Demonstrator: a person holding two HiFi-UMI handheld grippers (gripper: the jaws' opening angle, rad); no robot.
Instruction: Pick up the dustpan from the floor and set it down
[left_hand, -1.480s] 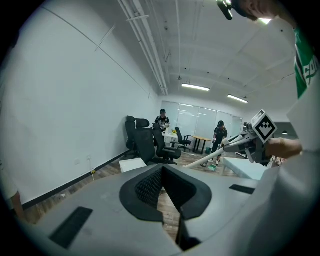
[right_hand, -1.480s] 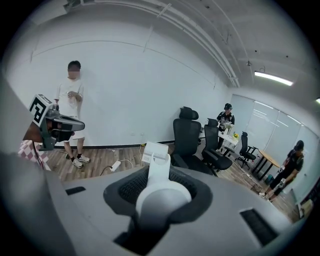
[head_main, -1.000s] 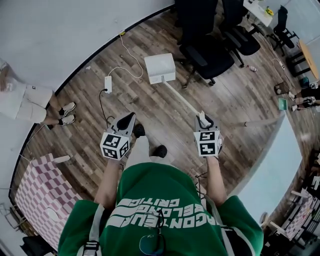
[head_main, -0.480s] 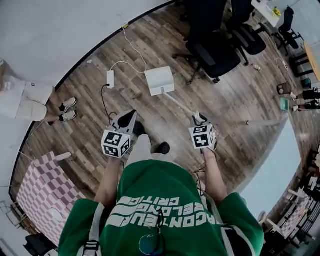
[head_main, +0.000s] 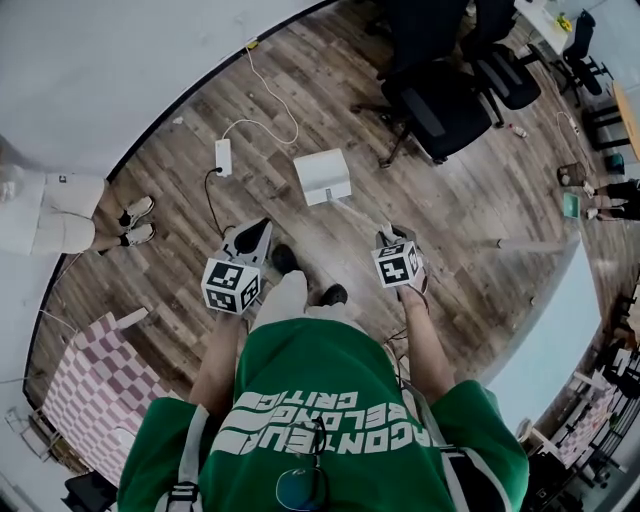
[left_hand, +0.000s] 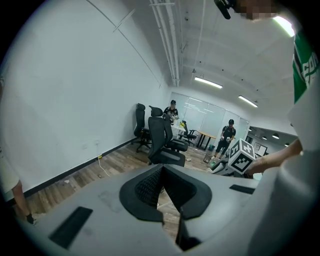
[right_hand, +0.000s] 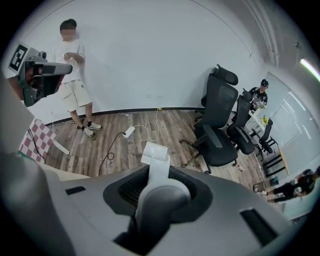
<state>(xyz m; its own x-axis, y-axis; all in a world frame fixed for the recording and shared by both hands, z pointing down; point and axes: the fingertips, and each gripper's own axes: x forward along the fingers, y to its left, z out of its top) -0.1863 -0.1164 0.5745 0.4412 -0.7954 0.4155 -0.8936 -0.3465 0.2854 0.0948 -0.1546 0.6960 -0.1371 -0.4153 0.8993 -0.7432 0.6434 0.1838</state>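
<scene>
1. Left gripper (head_main: 260, 233), at 10 o'clock of the person's black shoes (head_main: 284, 259): fingers pressed together, nothing between them.
2. White plastic power strip (head_main: 223, 155): on the brown wood-plank floor (head_main: 460, 210), at 10 o'clock of the pan.
3. White long-handled plastic dustpan (head_main: 323, 177): pan at 12 o'clock of the shoes, low at the floor; contact cannot be told. Its handle (right_hand: 159, 172) slants toward 5 o'clock.
4. Right gripper (head_main: 390, 236): fingers clamped on the handle's upper end.
5. Black office chairs (head_main: 440, 100): at 2 o'clock of the pan.
</scene>
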